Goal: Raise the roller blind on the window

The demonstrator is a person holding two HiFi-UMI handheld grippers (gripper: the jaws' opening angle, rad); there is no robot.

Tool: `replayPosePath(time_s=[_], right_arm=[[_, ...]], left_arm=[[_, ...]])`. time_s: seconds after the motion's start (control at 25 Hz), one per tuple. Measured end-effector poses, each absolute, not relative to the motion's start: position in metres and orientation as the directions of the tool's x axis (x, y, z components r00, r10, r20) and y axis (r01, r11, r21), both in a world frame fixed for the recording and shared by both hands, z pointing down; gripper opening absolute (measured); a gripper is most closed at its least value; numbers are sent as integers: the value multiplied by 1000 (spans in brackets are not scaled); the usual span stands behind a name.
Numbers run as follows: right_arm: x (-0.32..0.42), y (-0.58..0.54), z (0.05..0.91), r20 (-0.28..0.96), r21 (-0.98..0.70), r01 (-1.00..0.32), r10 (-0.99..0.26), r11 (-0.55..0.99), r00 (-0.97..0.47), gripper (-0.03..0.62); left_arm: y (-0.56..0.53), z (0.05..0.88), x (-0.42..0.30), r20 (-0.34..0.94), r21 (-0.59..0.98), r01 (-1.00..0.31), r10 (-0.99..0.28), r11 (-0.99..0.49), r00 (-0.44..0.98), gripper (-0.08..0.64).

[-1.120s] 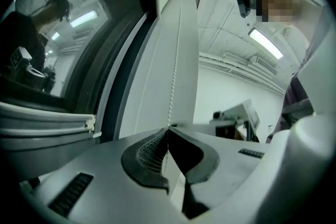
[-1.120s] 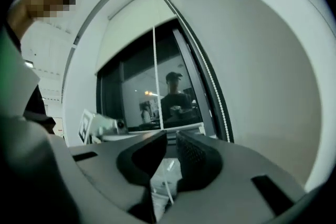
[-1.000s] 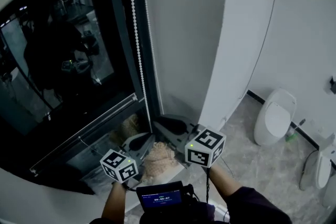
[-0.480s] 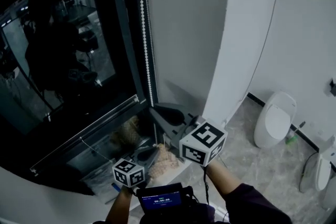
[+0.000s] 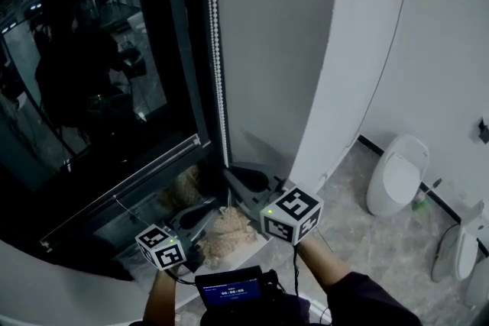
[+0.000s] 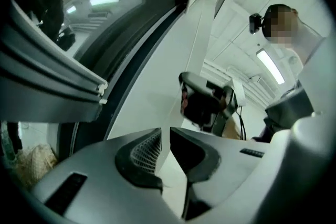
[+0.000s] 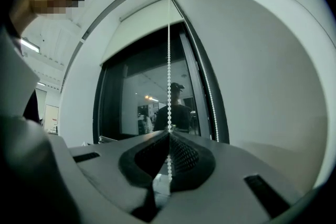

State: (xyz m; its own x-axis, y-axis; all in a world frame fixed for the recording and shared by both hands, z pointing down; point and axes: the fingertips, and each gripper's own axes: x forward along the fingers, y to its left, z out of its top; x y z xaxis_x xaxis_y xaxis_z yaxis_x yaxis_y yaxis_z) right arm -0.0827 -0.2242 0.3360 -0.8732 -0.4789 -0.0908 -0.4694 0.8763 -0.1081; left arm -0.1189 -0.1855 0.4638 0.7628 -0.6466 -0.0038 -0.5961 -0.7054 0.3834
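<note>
The white bead chain [image 5: 215,50] hangs down the right edge of the dark window [image 5: 99,72]. My right gripper [image 5: 233,175] is at the chain's lower end. In the right gripper view the chain [image 7: 169,60] runs straight down into the right gripper [image 7: 169,136], which is shut on it. A second strand [image 7: 210,97] hangs just to the right. The pale roller blind [image 7: 147,21] covers only the top of the window. My left gripper [image 5: 203,213] is lower and to the left, away from the chain. The left gripper [image 6: 165,134] is open by a narrow gap and holds nothing.
A beige mesh bundle [image 5: 225,229] lies on the sill under the grippers. A metal window rail [image 5: 122,183] crosses below the glass. A white column [image 5: 336,50] stands right of the window. A toilet [image 5: 397,172] and another white fixture [image 5: 458,248] stand on the tiled floor.
My left gripper has drawn back down and to the left, away from the chain. The right gripper rose to the chain's end and has come slightly down with it.
</note>
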Motion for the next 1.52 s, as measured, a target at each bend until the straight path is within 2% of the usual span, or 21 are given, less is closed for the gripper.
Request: replayPosePath(time_s=[0.28,0.6,0.76,1.04,1.12,1.24,1.32,1.4,1.52], right_arm=[[-95,-214,378,-26,-146,-439,-447,887,-894,9],[-103,-200,412,-3,-202,-430,-440,880,-898,8],[-98,-197,434,29,-236,-442,-448,865,-893,9],[-88,-188,504,186,-297,-460,-421,837,-888,9],[-85,-186,505,187,-293,-441,-402,848,-896,11],[-80,-192,482,170,-245,-438,-406,865,-898,69],[-80,-197,470,214,-164,-446,-409,880,-887,88],[-80,-202,457,195,-138,-451,-422,882,-885,98],[-77,-209,421,76,-166,-446,-439,880,-895,98]], left_arm=[[-201,358,-111,-125,194,-602,-628,-775,768,12],[-206,318,-93,-153,108,-607,-616,-788,773,12],[-207,339,-88,-84,94,-629,-636,-771,767,11],[-212,412,-84,52,119,-669,-669,-733,742,11],[-212,429,-85,90,112,-685,-679,-720,728,11],[-212,455,-92,120,159,-698,-688,-698,716,11],[-212,464,-98,102,222,-700,-698,-679,709,11],[-211,465,-101,92,240,-701,-704,-671,705,11],[-212,465,-103,96,221,-708,-707,-671,701,11]])
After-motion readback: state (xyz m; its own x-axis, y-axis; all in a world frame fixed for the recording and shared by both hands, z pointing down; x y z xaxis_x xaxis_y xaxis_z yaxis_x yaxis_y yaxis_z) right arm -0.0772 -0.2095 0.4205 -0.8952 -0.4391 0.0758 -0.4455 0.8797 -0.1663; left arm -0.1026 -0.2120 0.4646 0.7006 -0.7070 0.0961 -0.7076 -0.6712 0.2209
